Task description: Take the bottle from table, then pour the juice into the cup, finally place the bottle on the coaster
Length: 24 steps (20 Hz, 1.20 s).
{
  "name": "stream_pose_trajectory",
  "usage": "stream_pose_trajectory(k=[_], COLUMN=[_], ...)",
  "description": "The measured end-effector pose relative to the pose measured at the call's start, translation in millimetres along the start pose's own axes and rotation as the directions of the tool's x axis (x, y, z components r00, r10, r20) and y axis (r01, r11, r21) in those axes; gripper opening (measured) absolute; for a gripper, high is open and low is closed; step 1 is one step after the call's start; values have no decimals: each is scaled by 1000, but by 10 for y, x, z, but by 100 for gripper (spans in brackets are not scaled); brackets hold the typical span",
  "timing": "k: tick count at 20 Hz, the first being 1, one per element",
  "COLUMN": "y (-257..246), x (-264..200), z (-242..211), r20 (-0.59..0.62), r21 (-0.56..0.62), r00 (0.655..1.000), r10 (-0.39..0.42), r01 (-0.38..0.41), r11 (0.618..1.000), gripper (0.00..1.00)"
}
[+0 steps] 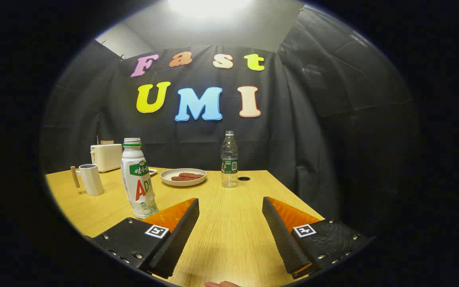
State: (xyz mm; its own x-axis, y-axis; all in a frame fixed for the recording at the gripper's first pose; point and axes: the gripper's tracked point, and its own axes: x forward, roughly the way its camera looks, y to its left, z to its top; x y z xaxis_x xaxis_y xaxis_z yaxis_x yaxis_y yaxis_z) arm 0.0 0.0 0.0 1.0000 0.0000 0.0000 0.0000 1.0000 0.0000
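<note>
Bottle of white plastic, green band at its open neck, stands upright on the wooden table just ahead of the claw's left finger and outside the gap, its base right beside that fingertip (touching or not, I cannot tell). The claw is spread wide, nothing between its fingers but bare tabletop. Further left of the bottle and beyond it stands a white cup with a wooden handle, and behind that a cream toaster. Beyond the fingers, roughly centred, sit a pale plate carrying brown patties and a clear water bottle with a green label, upright, just beside a small dark hole in the table.
</note>
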Motion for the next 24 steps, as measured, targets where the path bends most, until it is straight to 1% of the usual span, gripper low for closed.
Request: stream_pose_trajectory(k=[2, 4, 9, 11, 14, 18, 21, 24], y=[11, 19, -5, -21, 89, 256, 418, 559], x=[61, 261, 577, 692, 778, 690, 466, 277], z=[10, 3, 35, 146, 392, 720, 887, 958], r20=[0, -8, -9, 5, 36, 58, 60, 57], r21=[4, 8, 14, -2, 16, -9, 25, 43], r00=[1000, 1000, 1000, 1000, 999, 998, 998, 998], r10=[6, 9, 2, -15, -5, -7, 1, 15], r01=[-6, -9, -1, 15, 5, 7, -2, -17], r11=[1000, 1000, 1000, 1000, 1000, 1000, 1000, 999], gripper=[98, 98, 98, 98, 98, 98, 98, 98])
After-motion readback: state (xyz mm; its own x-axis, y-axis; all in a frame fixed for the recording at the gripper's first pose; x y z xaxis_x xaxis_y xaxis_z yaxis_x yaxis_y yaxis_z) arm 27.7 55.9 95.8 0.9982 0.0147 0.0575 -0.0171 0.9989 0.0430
